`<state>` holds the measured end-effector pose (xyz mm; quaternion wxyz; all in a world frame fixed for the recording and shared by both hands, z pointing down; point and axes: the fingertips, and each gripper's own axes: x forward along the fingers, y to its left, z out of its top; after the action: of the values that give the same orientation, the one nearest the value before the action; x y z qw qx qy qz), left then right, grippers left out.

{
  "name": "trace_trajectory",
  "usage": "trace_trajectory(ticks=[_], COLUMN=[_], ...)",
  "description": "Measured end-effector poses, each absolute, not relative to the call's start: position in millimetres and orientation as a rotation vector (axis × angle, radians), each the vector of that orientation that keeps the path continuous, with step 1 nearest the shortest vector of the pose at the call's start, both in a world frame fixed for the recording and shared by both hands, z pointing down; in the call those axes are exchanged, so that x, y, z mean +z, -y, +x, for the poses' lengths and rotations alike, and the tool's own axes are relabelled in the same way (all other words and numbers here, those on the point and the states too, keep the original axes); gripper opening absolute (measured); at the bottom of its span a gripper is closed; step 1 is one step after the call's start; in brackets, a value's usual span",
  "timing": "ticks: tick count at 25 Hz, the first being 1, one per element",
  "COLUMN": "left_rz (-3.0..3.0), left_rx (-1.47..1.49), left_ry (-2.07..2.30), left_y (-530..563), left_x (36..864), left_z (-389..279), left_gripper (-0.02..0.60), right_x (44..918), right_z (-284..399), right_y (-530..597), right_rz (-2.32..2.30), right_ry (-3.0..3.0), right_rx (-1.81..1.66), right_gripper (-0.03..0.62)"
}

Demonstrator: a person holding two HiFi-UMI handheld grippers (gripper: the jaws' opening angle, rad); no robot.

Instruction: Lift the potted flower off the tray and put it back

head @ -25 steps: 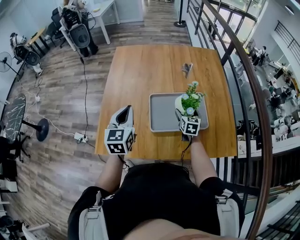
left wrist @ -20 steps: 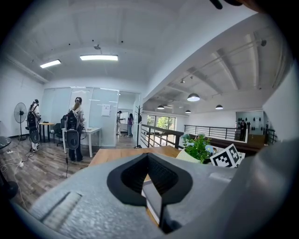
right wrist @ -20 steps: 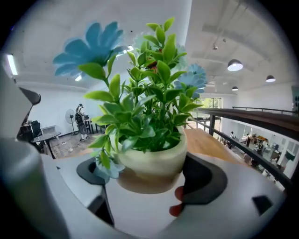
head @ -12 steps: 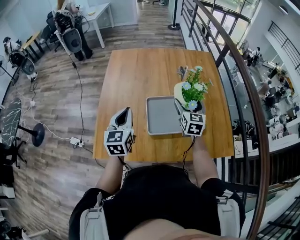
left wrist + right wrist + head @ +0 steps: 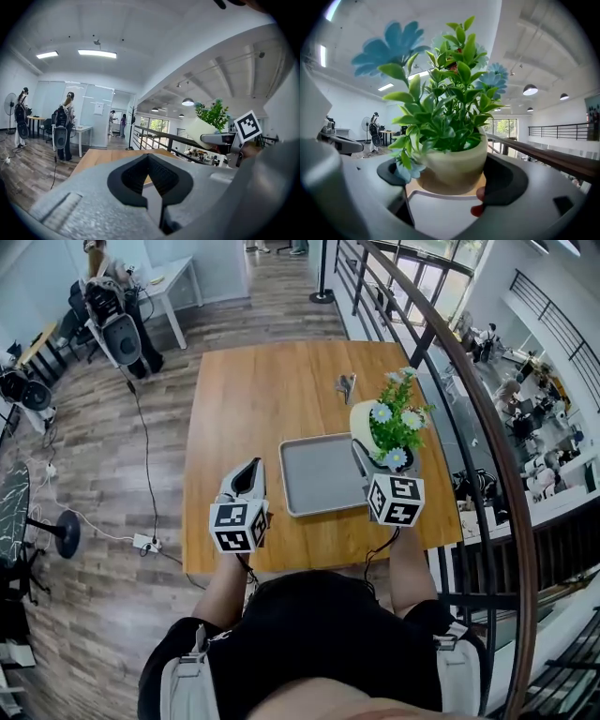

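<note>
Aloft over the bench: my right gripper [image 5: 373,463] pinches the potted flower [image 5: 382,426] by the lower body of its cream pot, one jaw on each side. It holds the pot clear of the grey tray [image 5: 319,476], which lies bare on the wooden bench [image 5: 253,390]. In the head view the pot hangs over the tray's far right corner. In the right gripper view the tray's pale floor and raised rim show directly under the pot's base, between the jaws. The plant's long axis stands close to upright, with blue blooms and green sprigs above the rim and the base facing down. The lift looks done, and what remains is the return. I judge that calls for a descent, eased a little left and toward me, so the base lands on the tray's floor rather than on its right rim. My left gripper [image 5: 247,480] hovers near the bench's near edge, just left of the tray. Its jaws are pressed together on nothing and it is well apart from the pot, so the set-down falls to the right arm alone. A small dark metal object [image 5: 345,385] lies on the bench beyond the tray, out of the path.
</note>
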<state>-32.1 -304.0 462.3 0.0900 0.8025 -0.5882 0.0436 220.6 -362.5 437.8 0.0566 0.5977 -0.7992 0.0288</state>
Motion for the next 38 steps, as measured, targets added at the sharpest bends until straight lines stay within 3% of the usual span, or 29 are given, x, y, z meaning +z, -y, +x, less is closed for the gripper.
trace_trajectory(ticks=[12,38], left_rz=[2.523,2.524], left_rx=[0.177,0.22], left_ry=[1.566,1.563], left_y=[309.3,286.2], left_x=[455.9,452.9], left_z=[-6.6,-33.9], left_gripper=[0.012,0.012], right_x=[439.4,444.2], right_z=[238.1,209.9], right_y=[308.0,286.3], right_rz=[1.963,1.958], right_ry=[2.313,2.319], right_rx=[0.111,0.136], right_gripper=[0.468,0.468])
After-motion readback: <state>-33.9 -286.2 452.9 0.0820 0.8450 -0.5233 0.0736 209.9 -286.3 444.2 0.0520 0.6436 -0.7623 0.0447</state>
